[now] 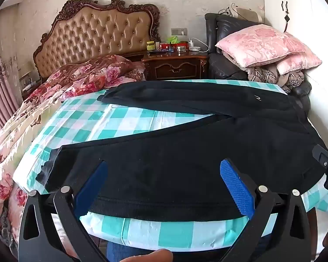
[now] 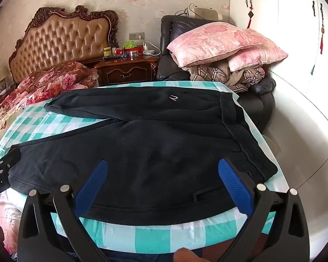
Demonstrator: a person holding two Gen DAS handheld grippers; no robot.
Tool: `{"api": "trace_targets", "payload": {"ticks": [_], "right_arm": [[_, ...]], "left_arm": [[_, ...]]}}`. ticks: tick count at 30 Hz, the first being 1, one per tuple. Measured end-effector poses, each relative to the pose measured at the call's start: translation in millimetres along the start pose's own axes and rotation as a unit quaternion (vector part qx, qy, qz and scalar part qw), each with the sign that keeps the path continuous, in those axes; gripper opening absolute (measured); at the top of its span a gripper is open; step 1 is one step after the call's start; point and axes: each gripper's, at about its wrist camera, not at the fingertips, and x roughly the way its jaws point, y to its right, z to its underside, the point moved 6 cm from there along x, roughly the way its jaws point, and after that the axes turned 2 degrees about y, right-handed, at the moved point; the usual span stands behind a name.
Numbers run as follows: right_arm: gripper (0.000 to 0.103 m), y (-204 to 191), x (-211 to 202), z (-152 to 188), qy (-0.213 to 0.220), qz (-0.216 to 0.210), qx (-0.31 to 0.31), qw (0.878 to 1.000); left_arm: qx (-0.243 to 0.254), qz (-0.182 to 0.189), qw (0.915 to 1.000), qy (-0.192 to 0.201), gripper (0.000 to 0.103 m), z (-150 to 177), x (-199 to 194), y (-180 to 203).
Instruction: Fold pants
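One pair of black pants [image 1: 185, 152] lies spread flat on the teal-checked table cover [image 1: 111, 120], legs splayed toward the left, waistband [image 2: 240, 135] at the right. Left gripper [image 1: 166, 185] and right gripper [image 2: 164, 185] both hover above the near edge, jaws wide, gripping nothing. Floral quilt [image 1: 81, 80] and pink pillows [image 2: 225, 41] sit beyond.

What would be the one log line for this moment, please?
stage: before first fold | pants: flat, unfolded on checked cloth | left tongs: open, empty | right tongs: open, empty
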Motion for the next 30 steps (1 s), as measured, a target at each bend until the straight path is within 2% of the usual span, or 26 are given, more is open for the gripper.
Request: {"api": "trace_targets", "payload": {"ticks": [14, 19, 30], "right_arm": [[0.101, -15.9, 0.4, 7.6, 0.006, 0.018, -0.009, 1.000], [0.101, -4.4, -0.2, 4.6, 0.001, 0.016, -0.006, 1.000], [0.101, -4.3, -2.1, 3.8, 0.002, 0.016, -0.005, 1.000]], "left_arm": [[-0.007, 0.007, 0.9999, -0.003, 0.099, 3.0, -0.9, -2.6], [-0.004, 0.008, 0.9999, -0.004, 0.099, 2.8, -1.3, 3.8], [-0.007, 0.008, 0.9999, -0.005, 0.099, 3.4, -2.3, 2.0]]}}
